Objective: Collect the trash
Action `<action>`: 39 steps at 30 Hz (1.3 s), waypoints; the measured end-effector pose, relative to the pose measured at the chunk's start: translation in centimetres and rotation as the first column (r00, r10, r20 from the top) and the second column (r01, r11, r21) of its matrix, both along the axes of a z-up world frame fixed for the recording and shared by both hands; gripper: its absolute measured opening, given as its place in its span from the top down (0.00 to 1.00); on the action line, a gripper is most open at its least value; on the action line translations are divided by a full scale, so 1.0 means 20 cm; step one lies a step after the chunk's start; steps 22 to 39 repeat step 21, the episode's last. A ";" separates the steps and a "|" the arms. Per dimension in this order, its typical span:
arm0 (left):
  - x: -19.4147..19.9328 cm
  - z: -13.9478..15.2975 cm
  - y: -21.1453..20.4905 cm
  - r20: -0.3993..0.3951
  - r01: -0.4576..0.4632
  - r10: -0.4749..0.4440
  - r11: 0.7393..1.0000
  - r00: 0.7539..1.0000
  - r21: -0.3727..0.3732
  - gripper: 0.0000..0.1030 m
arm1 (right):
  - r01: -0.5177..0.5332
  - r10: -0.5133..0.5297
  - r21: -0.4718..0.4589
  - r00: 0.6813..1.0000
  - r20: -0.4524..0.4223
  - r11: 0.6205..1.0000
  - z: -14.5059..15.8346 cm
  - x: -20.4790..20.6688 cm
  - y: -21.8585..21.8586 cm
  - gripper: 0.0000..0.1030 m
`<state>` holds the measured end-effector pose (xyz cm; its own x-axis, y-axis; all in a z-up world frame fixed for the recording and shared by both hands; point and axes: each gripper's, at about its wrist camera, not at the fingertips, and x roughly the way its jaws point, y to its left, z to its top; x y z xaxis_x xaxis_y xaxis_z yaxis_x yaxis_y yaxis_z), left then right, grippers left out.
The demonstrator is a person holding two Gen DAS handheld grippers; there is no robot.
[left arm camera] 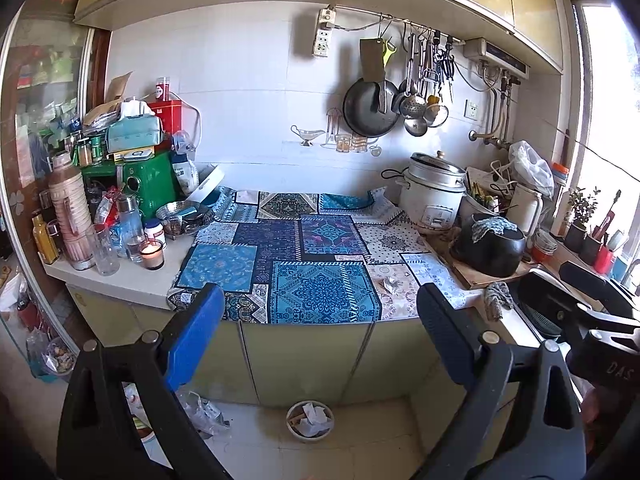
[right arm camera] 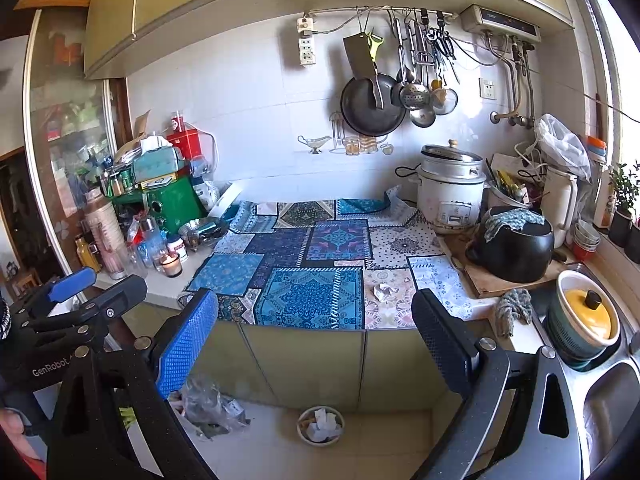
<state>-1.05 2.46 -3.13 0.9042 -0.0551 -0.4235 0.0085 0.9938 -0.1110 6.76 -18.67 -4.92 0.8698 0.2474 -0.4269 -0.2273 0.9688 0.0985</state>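
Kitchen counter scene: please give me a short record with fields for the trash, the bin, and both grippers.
trash: crumpled paper lying on the patchwork cloth, near the counter's front edge
bin: small round bin on the floor below the counter, paper already inside
left gripper: open, empty, away from the counter
right gripper: open, empty, away from the counter

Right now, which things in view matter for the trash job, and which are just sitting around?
For the job:
- paper wad on the cloth
- bin on the floor, paper already inside
- left gripper and right gripper, both open

Just lying about:
- candle
- rice cooker
- black pot
- rag
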 end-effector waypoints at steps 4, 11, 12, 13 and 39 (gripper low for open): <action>0.00 0.00 0.00 0.002 0.004 -0.004 1.000 1.000 0.000 0.06 | 0.003 -0.003 0.002 1.000 0.002 1.000 0.01 0.00 0.00 0.06; 0.00 0.01 0.00 0.007 0.010 -0.010 1.000 1.000 -0.001 0.06 | 0.003 -0.003 0.002 1.000 0.002 1.000 0.01 0.00 0.00 0.06; 0.00 0.01 0.00 0.009 0.008 -0.008 1.000 1.000 -0.001 0.06 | 0.002 -0.002 0.001 1.000 0.002 1.000 0.00 0.00 0.00 0.06; -0.01 0.01 0.00 0.011 0.004 -0.004 1.000 1.000 0.001 0.06 | 0.004 -0.004 0.001 1.000 0.002 1.000 0.00 0.00 0.00 0.06; 0.00 0.02 0.01 0.012 0.010 -0.010 1.000 1.000 0.012 0.05 | 0.007 -0.007 0.004 1.000 -0.004 1.000 0.02 0.02 0.01 0.06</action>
